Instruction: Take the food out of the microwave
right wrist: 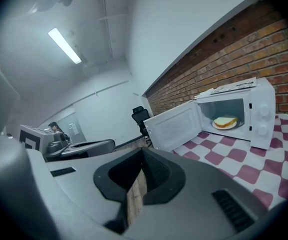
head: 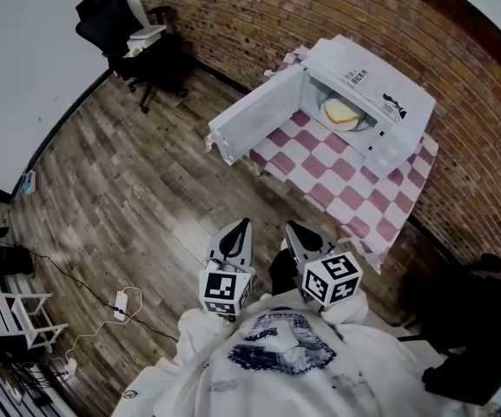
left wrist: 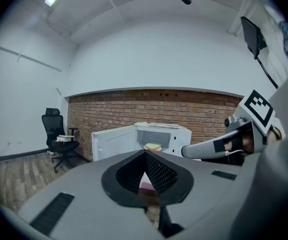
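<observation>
A white microwave stands on a table with a pink and white checked cloth, its door swung wide open to the left. Inside lies a plate with a sandwich, also visible in the left gripper view and the right gripper view. My left gripper and right gripper hover side by side over the wooden floor, well short of the table and pointing toward the microwave. Both are shut, with nothing between the fingers.
A black office chair with items on its seat stands far left by the brick wall. A power strip with cables and a white rack lie on the floor at lower left. A dark object sits at lower right.
</observation>
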Demonstrator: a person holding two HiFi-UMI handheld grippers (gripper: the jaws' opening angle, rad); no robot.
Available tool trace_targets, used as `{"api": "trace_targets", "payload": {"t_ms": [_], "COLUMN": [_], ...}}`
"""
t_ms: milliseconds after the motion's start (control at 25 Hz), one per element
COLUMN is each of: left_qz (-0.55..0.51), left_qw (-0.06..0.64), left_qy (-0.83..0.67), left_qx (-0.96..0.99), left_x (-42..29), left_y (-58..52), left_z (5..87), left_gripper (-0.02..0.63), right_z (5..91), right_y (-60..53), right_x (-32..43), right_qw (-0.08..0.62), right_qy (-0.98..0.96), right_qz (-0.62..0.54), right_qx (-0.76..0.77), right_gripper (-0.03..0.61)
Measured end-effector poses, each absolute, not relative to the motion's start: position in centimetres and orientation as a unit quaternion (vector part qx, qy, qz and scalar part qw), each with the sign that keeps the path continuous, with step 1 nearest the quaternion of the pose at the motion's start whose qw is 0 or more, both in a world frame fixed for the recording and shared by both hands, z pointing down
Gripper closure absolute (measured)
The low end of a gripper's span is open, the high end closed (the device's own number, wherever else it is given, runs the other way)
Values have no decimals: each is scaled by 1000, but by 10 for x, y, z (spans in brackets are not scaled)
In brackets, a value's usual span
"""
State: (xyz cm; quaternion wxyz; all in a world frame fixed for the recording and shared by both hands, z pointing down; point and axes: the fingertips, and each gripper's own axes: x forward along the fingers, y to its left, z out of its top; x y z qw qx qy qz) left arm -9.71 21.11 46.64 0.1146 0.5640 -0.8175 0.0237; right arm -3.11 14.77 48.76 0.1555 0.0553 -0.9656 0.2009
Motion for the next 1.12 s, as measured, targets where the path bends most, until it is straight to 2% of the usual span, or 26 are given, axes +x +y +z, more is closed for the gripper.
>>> {"api": "trace_targets", "payload": {"t_ms": [480,1120], "left_qz": [42,82], "left_qw": [120,118], "left_qy": [-783,-734], "left_qx": [609,664], "left_x": [-155,-186], "left_y": [83,-64], "left_z": [464,472], "left_gripper": [606,606], "right_z": [487,499], "right_y": [31,-101], "right_x": [-83,-104], "right_qw": [142,121], "right_qy": [-959,-940], "right_qz": [221,262], "right_qx": [107,182], "right_gripper": [565,565]}}
